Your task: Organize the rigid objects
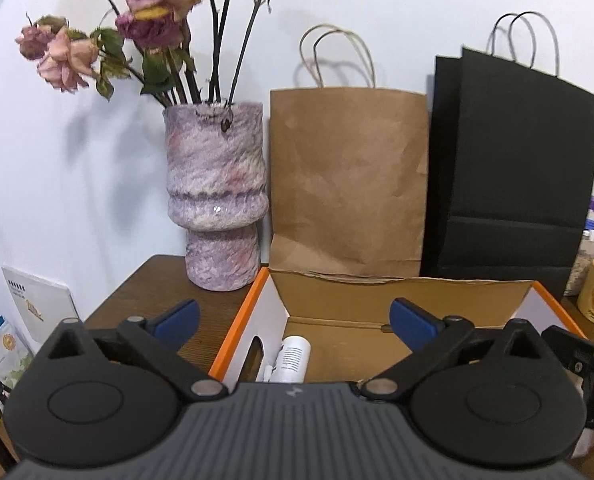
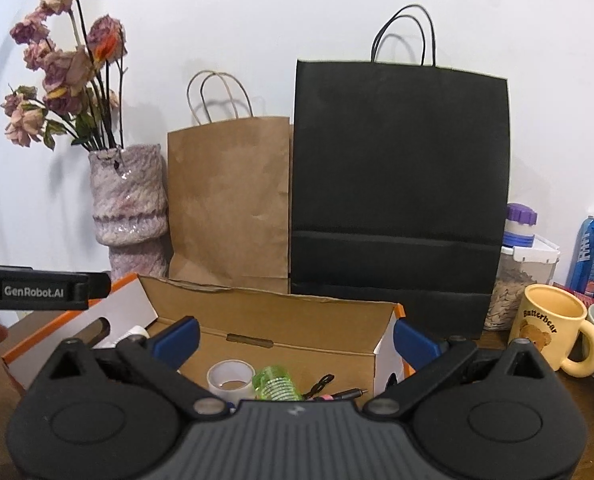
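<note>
An open cardboard box with orange-edged white flaps [image 1: 401,294] [image 2: 289,316] stands on the wooden table. In it lie a white tube [image 1: 293,360], a roll of clear tape [image 2: 231,378], a green ribbed object [image 2: 275,386] and a black pen [image 2: 347,393]. My left gripper [image 1: 297,318] is open and empty above the box's left end. My right gripper [image 2: 295,336] is open and empty above the box's right half. The left gripper's body [image 2: 41,290] shows at the left of the right wrist view.
A purple vase with dried roses [image 1: 217,196] [image 2: 129,208], a brown paper bag [image 1: 347,184] [image 2: 229,204] and a black paper bag [image 1: 509,168] [image 2: 401,188] stand behind the box against the wall. A yellow mug [image 2: 553,326], a jar [image 2: 519,276] and a blue can [image 2: 591,254] stand at the right.
</note>
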Demonstrator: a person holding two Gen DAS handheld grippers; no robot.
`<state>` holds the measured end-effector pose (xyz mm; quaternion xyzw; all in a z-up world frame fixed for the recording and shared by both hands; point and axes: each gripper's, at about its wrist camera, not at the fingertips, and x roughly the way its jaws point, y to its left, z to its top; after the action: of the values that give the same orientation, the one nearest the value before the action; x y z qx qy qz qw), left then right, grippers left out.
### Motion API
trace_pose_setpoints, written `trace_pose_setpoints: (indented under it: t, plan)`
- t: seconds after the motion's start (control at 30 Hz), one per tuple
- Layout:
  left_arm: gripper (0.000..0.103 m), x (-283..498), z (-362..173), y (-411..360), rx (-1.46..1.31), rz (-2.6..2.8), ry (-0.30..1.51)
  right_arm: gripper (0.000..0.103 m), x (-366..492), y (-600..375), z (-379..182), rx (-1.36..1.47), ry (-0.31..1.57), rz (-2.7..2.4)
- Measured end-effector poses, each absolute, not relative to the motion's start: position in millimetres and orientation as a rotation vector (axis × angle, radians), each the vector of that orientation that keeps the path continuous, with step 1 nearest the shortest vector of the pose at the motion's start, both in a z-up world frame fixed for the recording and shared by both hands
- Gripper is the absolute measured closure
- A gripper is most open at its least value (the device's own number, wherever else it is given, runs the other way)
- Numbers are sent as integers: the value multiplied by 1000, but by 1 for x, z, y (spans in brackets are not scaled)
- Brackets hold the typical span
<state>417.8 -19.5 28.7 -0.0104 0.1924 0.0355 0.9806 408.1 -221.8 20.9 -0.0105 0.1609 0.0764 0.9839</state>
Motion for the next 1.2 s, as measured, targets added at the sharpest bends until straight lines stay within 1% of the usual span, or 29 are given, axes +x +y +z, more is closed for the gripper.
trace_pose_setpoints:
  t: [0.27, 0.6, 0.93, 1.2]
  plan:
    - [0, 361, 44, -20, 8, 28, 331, 0, 355, -233, 36, -2, 297, 151]
    - [0, 276, 47, -16, 18, 4, 363, 0, 269, -239, 43, -6, 318, 143]
    - [0, 186, 35, -5, 28, 22, 413, 0, 183, -239, 27, -14, 366, 153]
    - [0, 143, 26, -10, 44, 13, 434, 0, 140, -237, 17, -26, 389, 158]
